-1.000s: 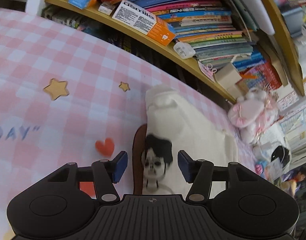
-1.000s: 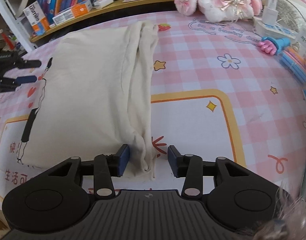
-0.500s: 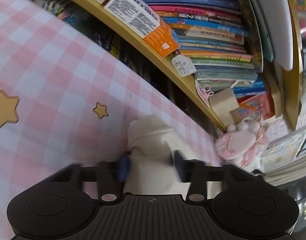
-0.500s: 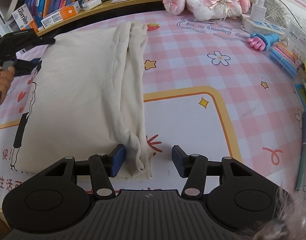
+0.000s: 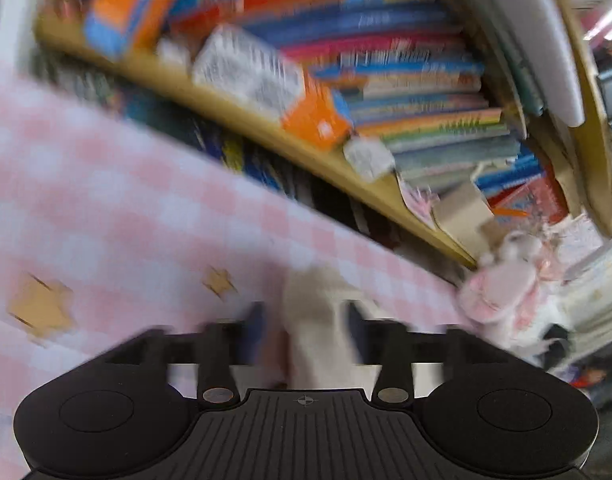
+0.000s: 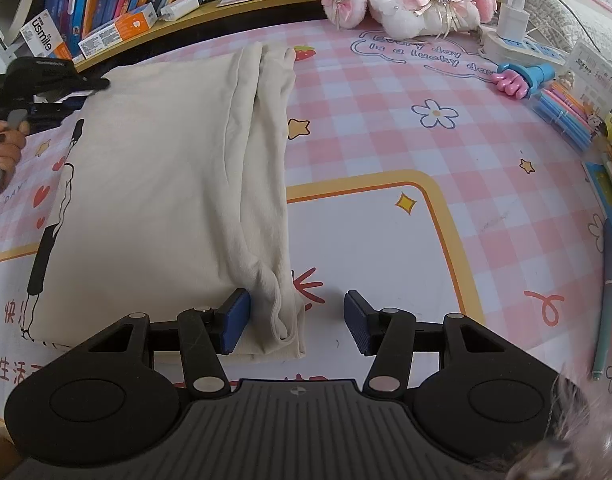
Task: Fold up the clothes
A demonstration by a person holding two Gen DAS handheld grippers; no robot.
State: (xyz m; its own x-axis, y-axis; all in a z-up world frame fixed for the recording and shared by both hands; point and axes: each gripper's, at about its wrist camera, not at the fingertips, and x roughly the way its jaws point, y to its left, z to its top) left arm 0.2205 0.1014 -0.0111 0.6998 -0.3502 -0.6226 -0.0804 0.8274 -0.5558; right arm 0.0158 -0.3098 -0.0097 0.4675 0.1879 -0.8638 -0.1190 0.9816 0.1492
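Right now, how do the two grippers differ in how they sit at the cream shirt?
The right gripper straddles the cream shirt at its near folded corner, jaws apart and sharp in view. The left gripper is at the far corner, blurred, jaws opening with cloth between them. Both have blue pads.
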